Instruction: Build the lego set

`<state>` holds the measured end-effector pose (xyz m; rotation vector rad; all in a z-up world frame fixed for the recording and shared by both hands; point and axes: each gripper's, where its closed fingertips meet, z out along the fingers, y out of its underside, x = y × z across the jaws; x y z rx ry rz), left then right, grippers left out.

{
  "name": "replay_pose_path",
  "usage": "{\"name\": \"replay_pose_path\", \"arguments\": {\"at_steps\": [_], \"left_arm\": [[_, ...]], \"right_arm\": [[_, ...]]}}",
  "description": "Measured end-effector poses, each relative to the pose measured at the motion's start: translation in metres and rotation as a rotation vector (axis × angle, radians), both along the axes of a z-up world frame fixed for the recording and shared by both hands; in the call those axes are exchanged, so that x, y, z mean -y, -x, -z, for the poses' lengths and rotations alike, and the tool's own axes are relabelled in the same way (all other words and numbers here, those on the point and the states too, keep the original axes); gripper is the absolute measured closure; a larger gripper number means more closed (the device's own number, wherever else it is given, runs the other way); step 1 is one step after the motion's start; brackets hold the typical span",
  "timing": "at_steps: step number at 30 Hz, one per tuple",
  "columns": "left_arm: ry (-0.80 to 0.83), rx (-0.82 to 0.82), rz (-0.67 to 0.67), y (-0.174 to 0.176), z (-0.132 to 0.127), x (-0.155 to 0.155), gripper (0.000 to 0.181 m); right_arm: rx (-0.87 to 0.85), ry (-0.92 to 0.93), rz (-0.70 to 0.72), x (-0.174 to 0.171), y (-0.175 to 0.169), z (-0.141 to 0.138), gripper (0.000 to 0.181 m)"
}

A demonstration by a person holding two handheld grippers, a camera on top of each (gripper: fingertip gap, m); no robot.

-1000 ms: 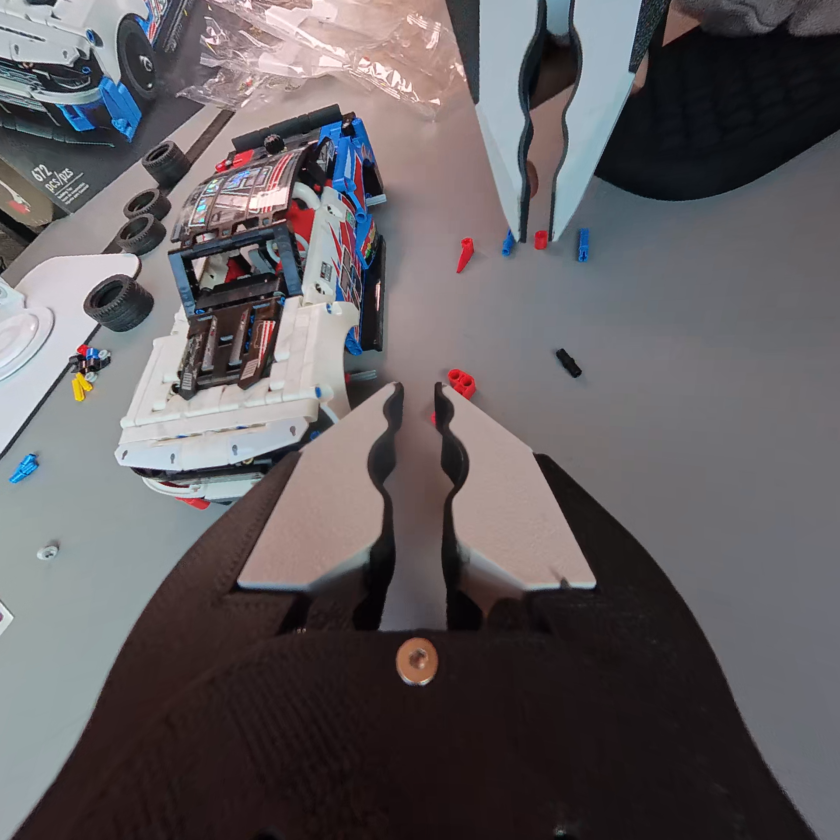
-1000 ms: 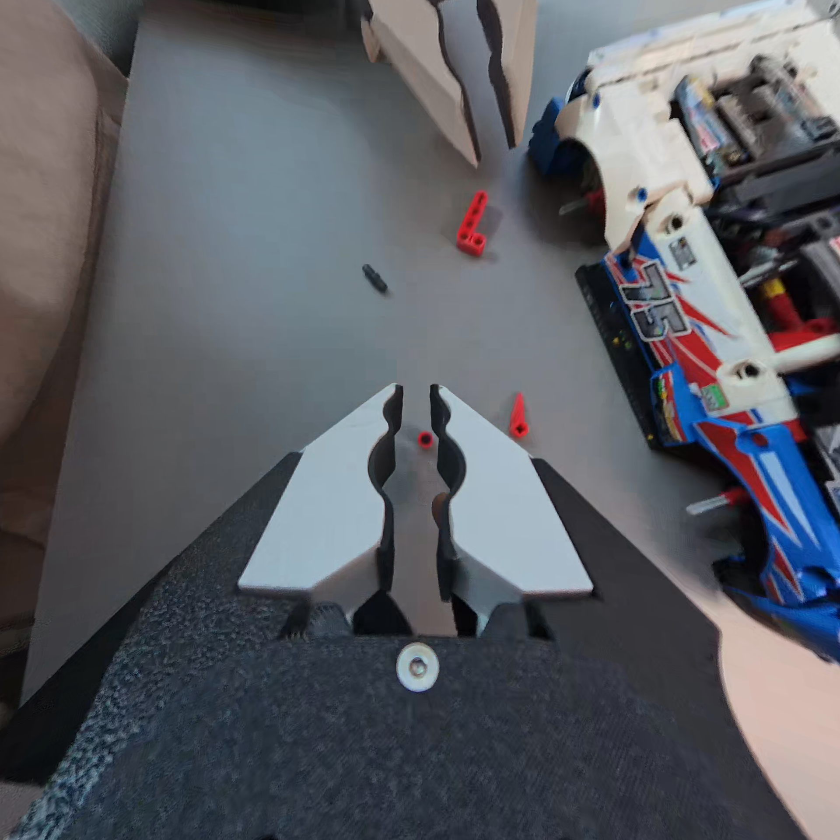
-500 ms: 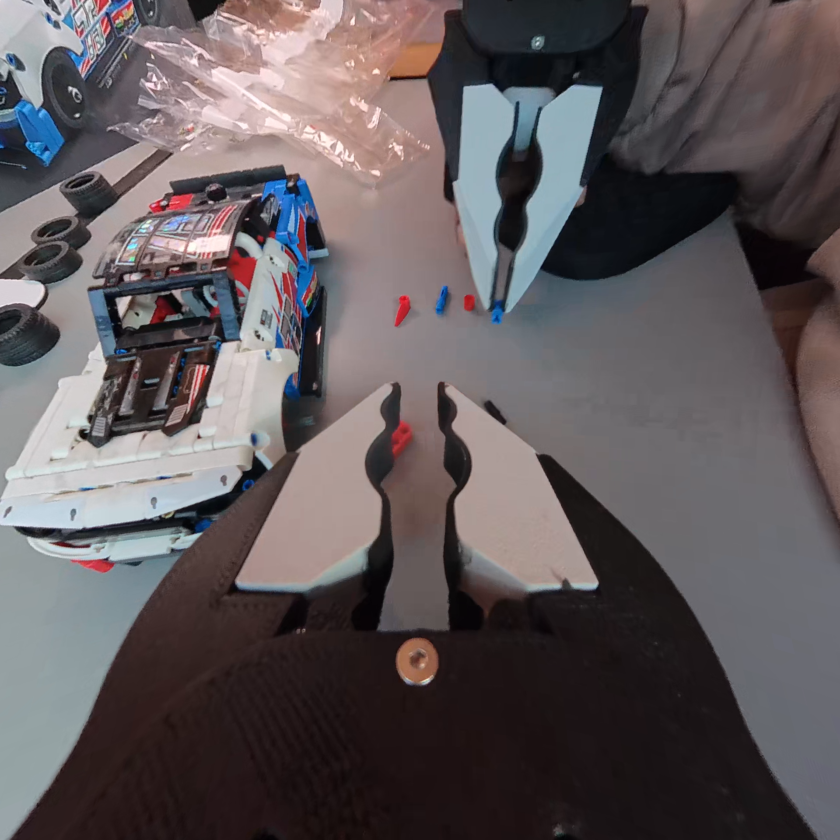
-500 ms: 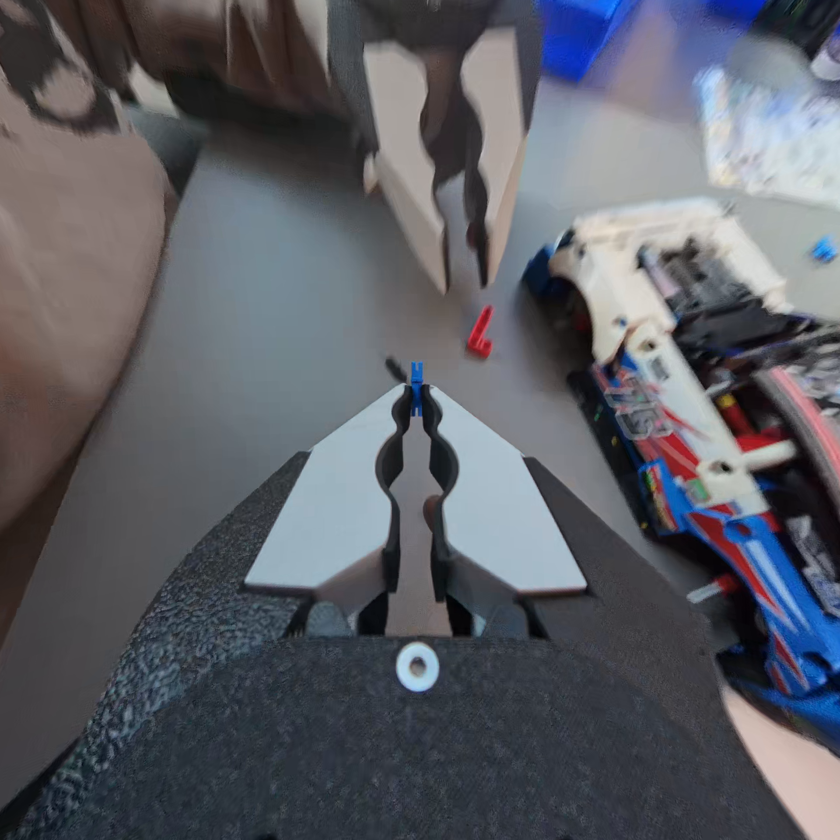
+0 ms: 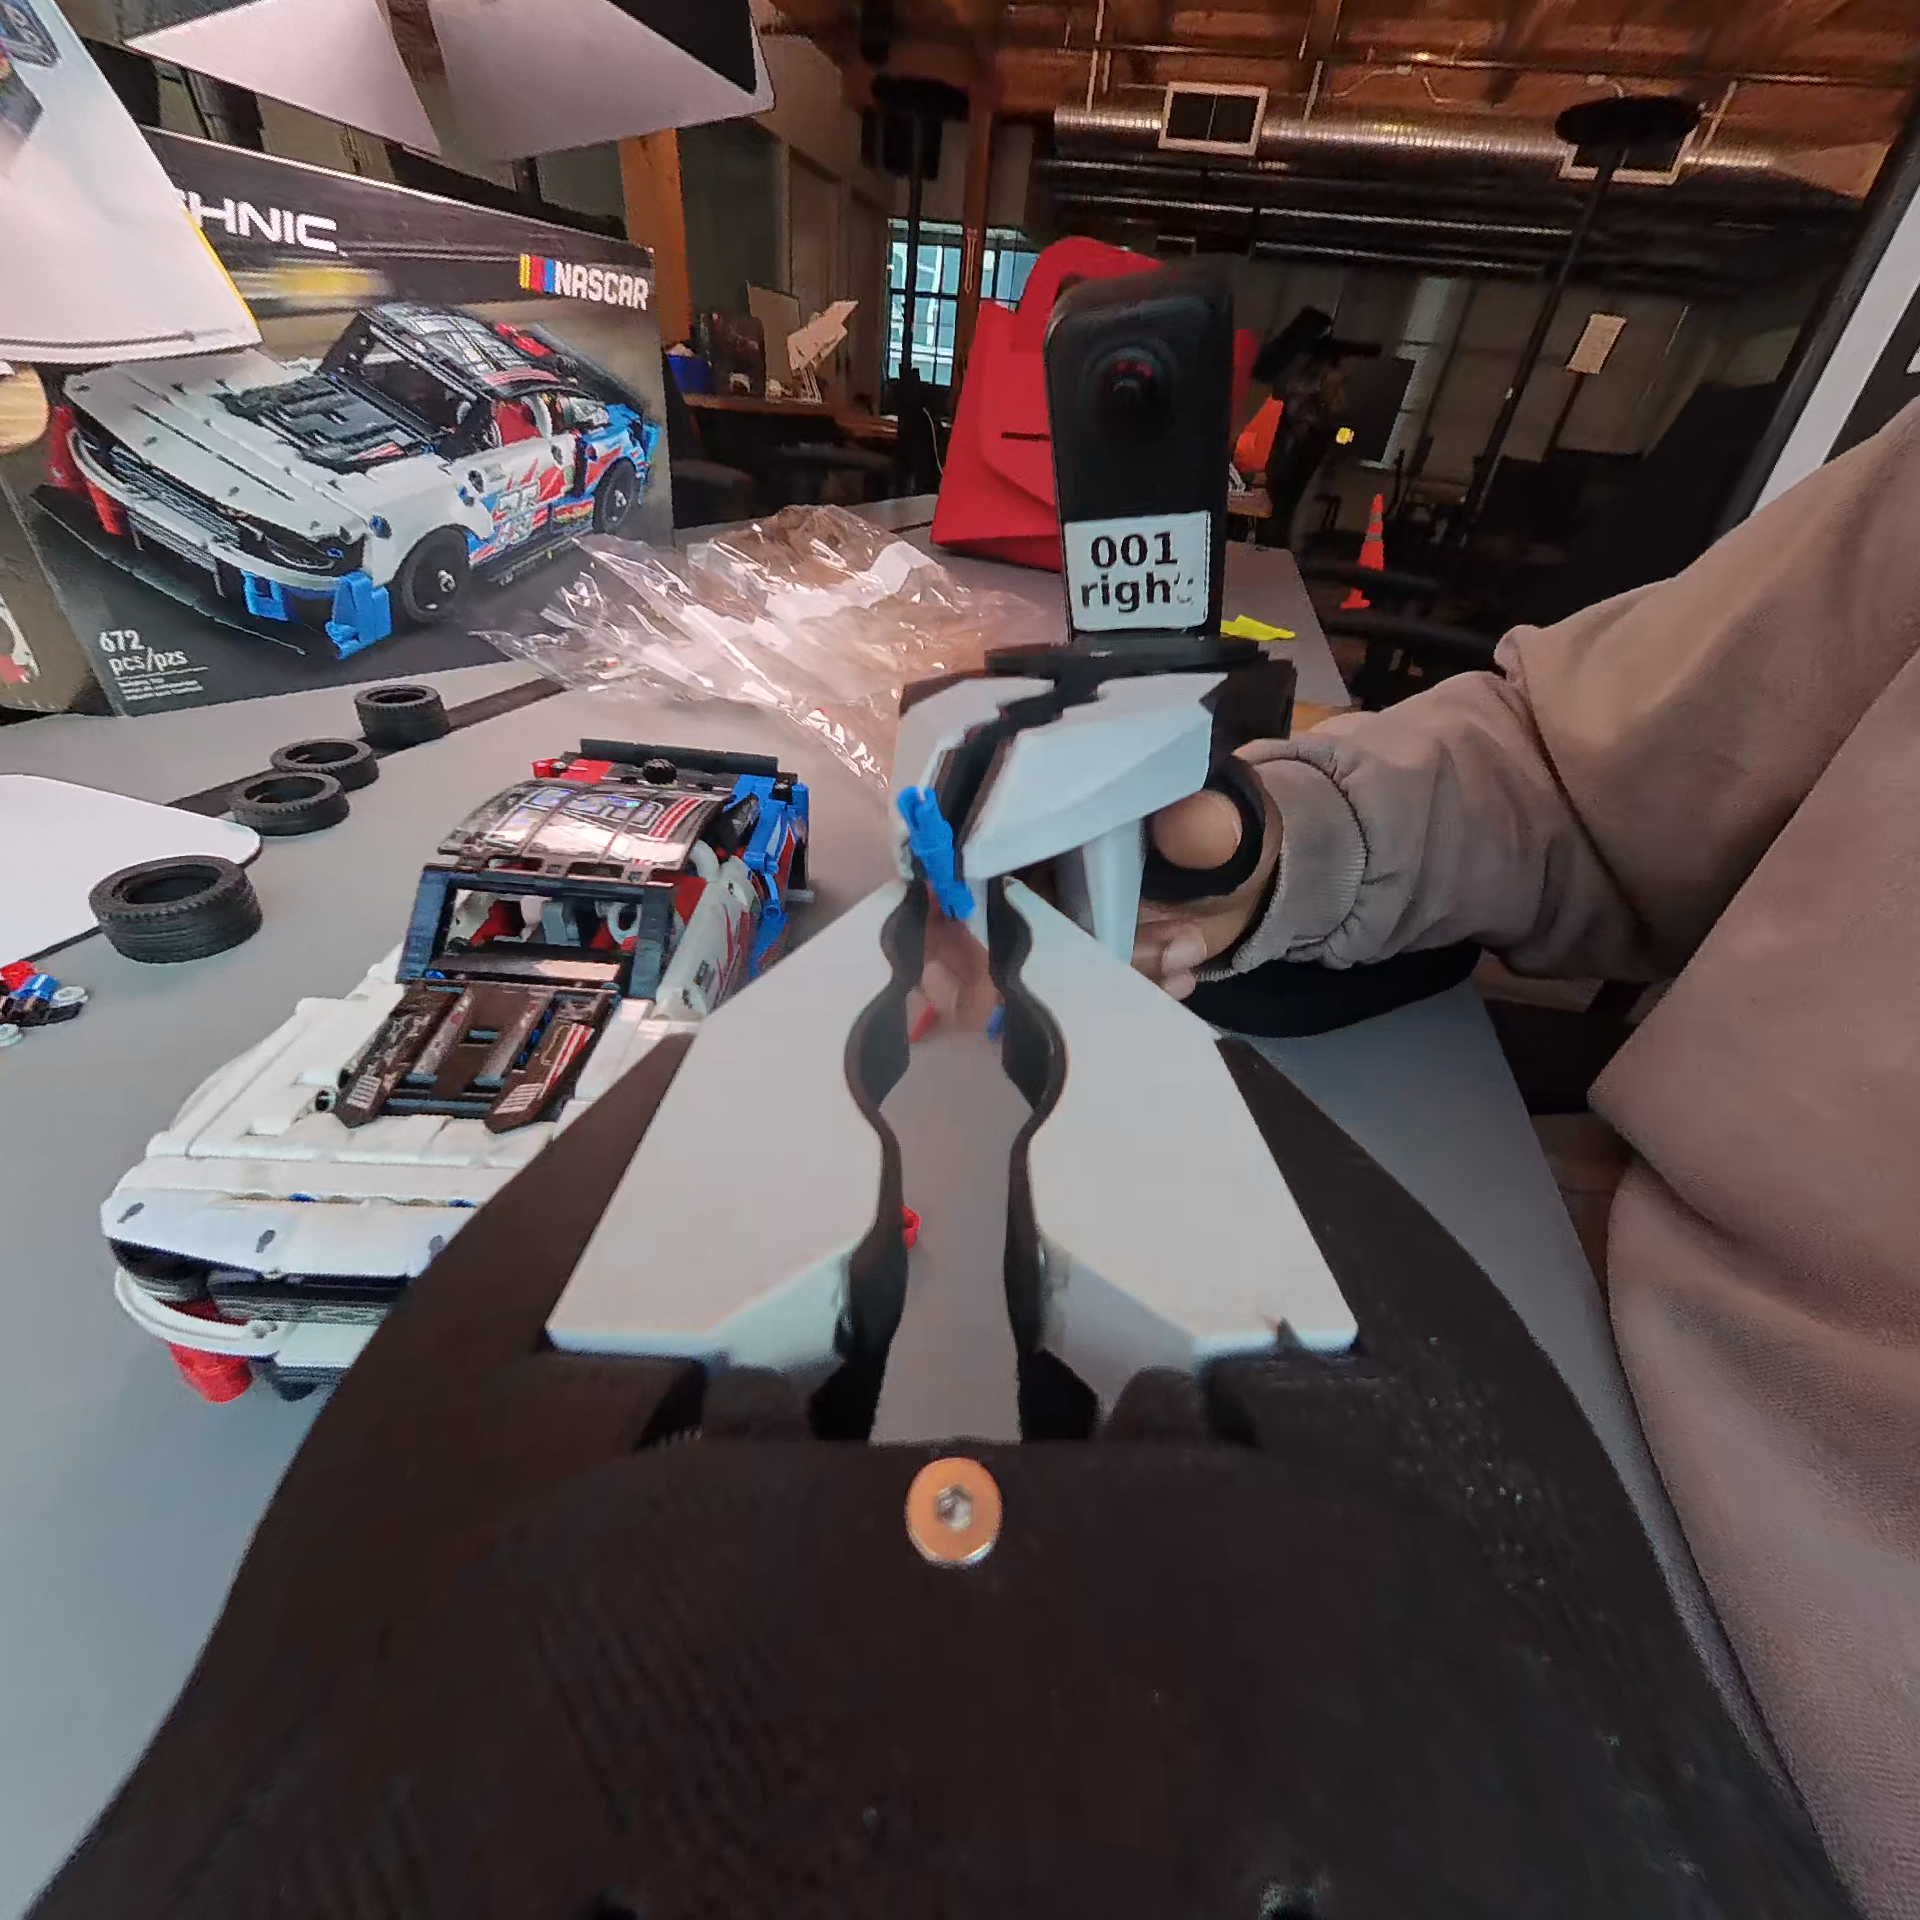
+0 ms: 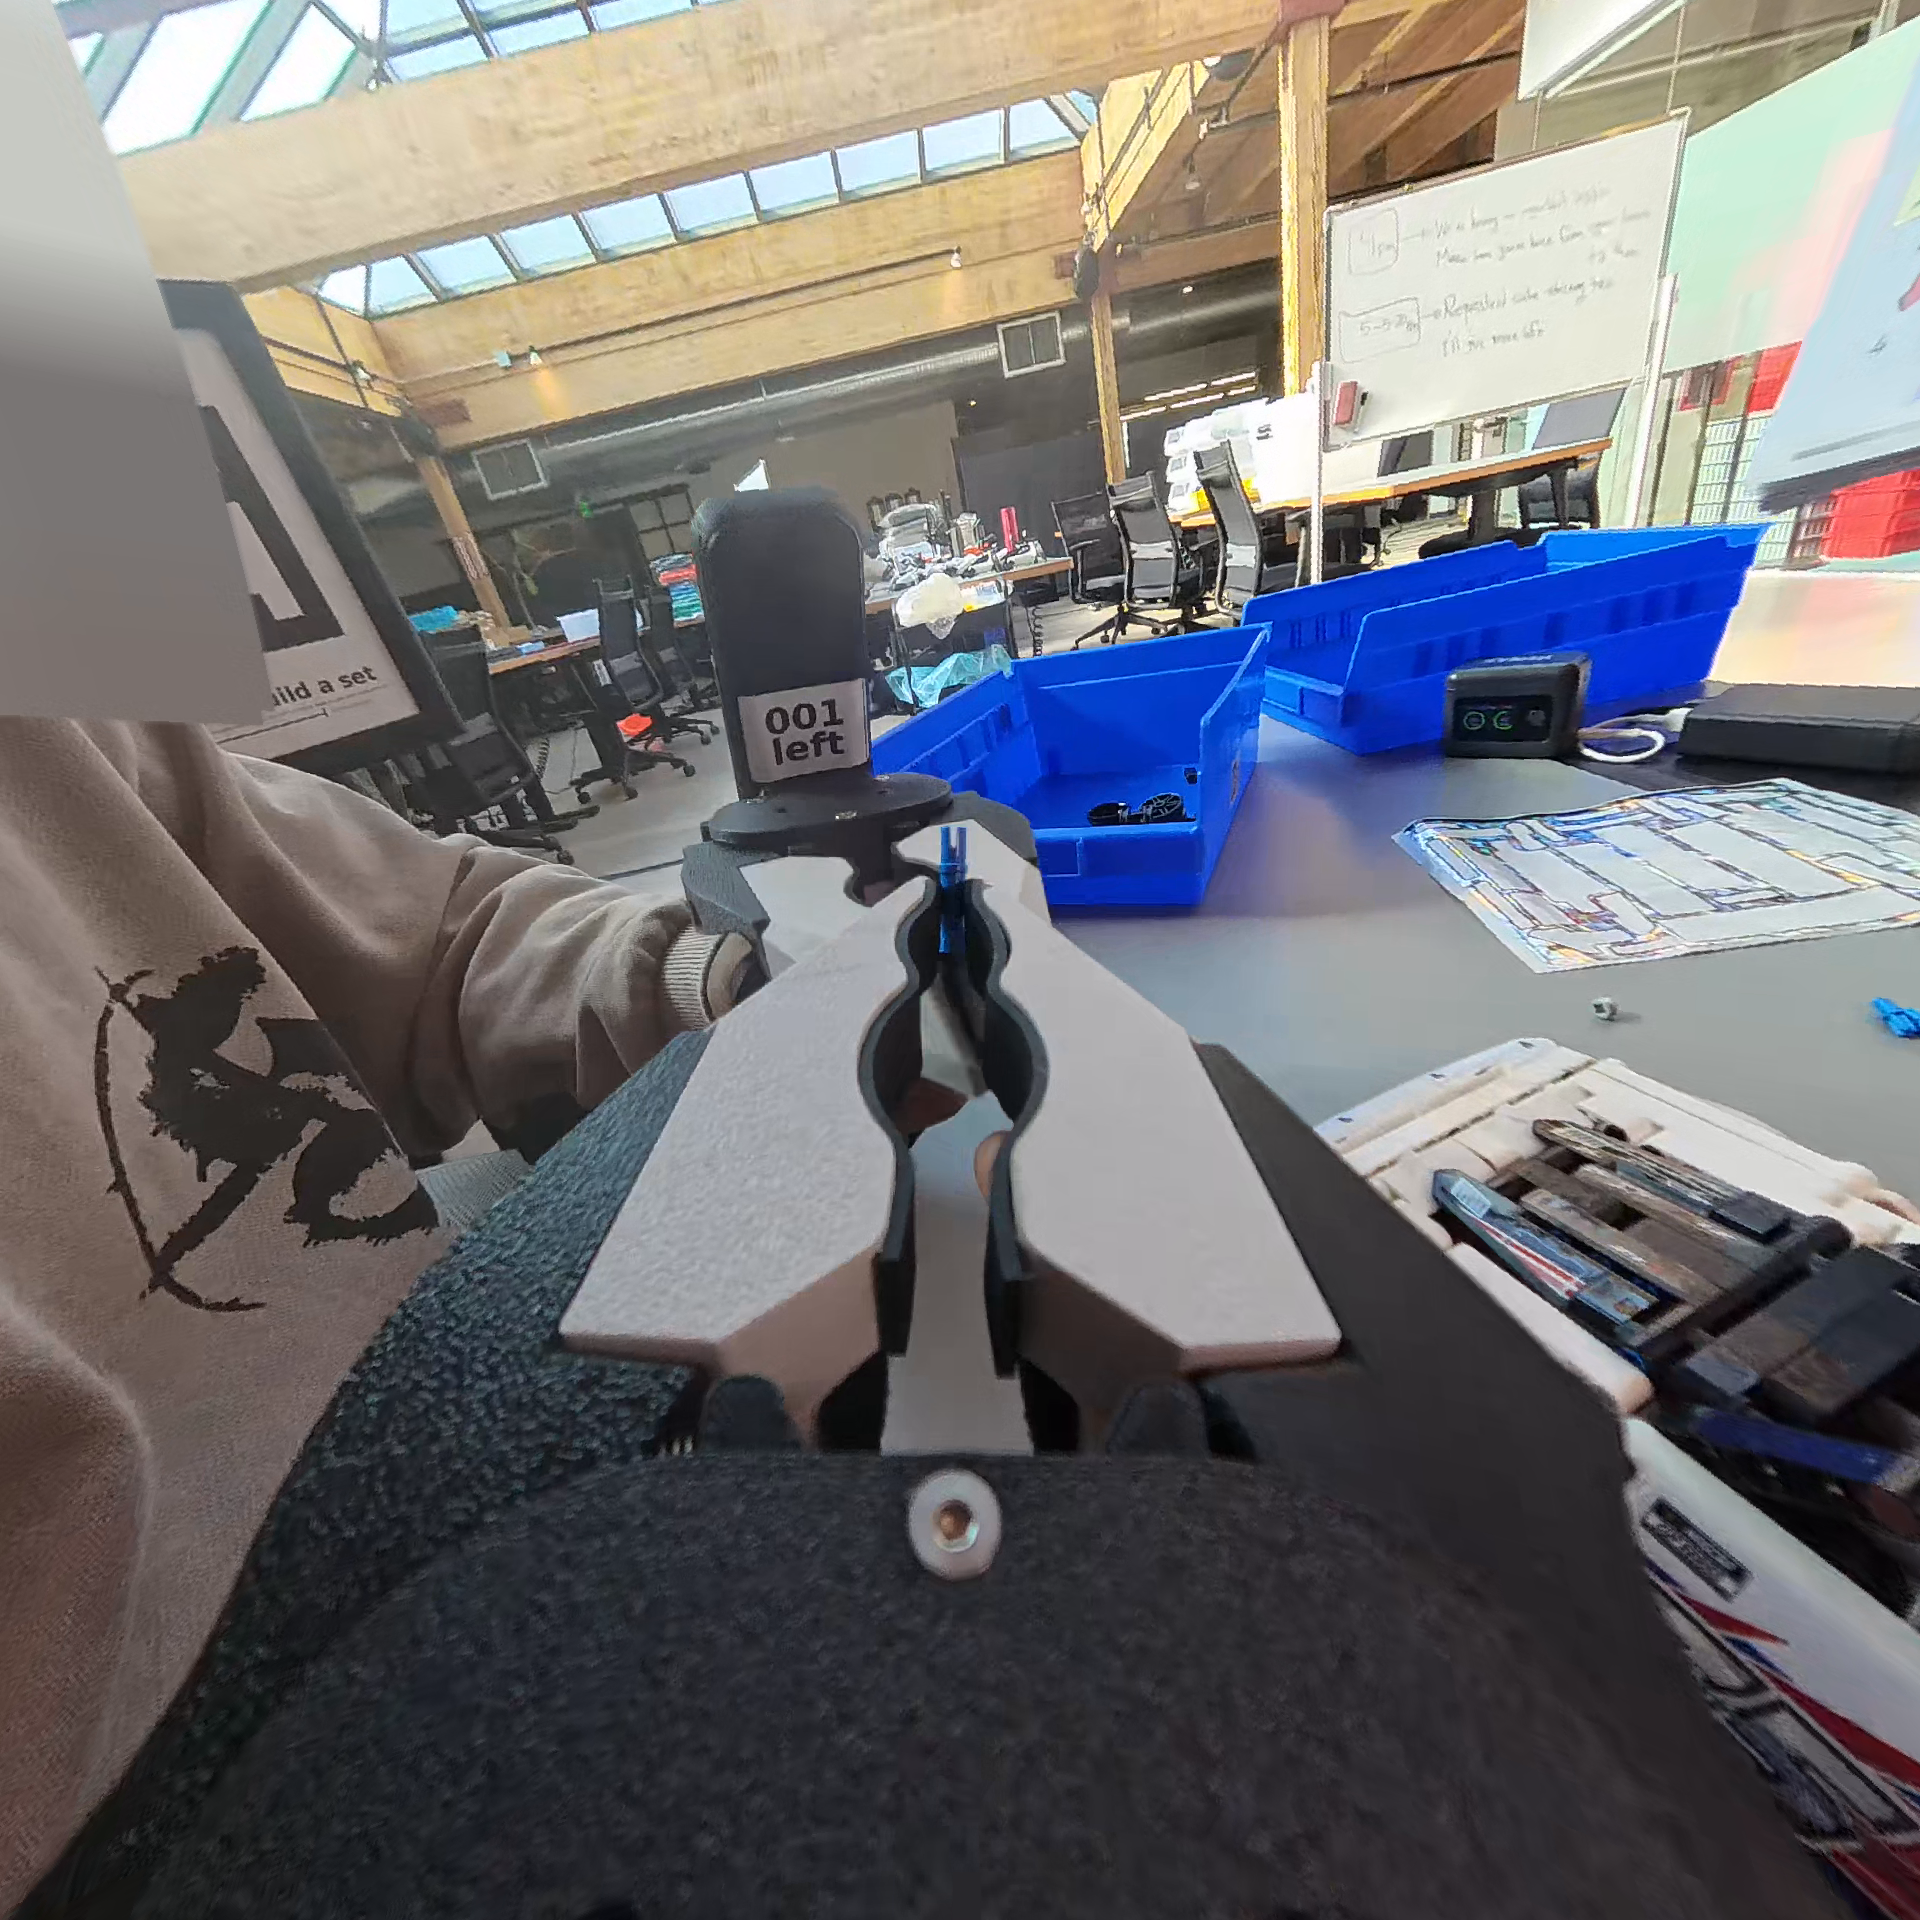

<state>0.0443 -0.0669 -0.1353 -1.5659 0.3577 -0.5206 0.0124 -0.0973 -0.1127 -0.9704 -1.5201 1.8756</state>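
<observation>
The white, blue and red lego race car (image 5: pixel 468 1039) lies on the grey table (image 5: pixel 62 1403), left of both grippers; its front also shows in the right wrist view (image 6: pixel 1662 1299). My right gripper (image 6: pixel 949 899) is shut on a small blue pin (image 6: pixel 948 883) and holds it up in the air. My left gripper (image 5: pixel 958 899) is open and faces it tip to tip. The blue pin (image 5: pixel 932 847) sits right at the left gripper's tips, its lower end reaching between the open jaws.
The set's box (image 5: pixel 343 468), crumpled clear bags (image 5: pixel 769 613) and loose black tyres (image 5: pixel 177 904) lie behind and left of the car. Small loose pieces (image 5: pixel 36 987) lie at the left edge. Blue bins (image 6: pixel 1122 748) and an instruction sheet (image 6: pixel 1683 873) lie beyond the car. There is about 4 cm between the tips of the two grippers.
The right gripper closed on the blue pin on the table and lifted it. Both grippers rose from the table and tilted up to face each other, tips almost meeting.
</observation>
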Motion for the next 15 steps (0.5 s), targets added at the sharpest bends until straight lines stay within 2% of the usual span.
{"name": "replay_pose_path", "arguments": {"at_steps": [2,6,15], "left_arm": [[-0.001,0.011,-0.011,0.006,-0.002,0.001,0.179],[0.036,0.008,-0.012,0.009,0.003,-0.001,0.18],[0.072,-0.002,0.014,0.008,0.011,-0.002,0.18]], "right_arm": [[-0.005,0.032,0.007,-0.005,0.001,0.002,0.181],[0.011,0.068,-0.004,-0.011,-0.001,0.007,0.181],[0.027,-0.037,-0.006,-0.018,-0.007,0.017,0.181]]}}
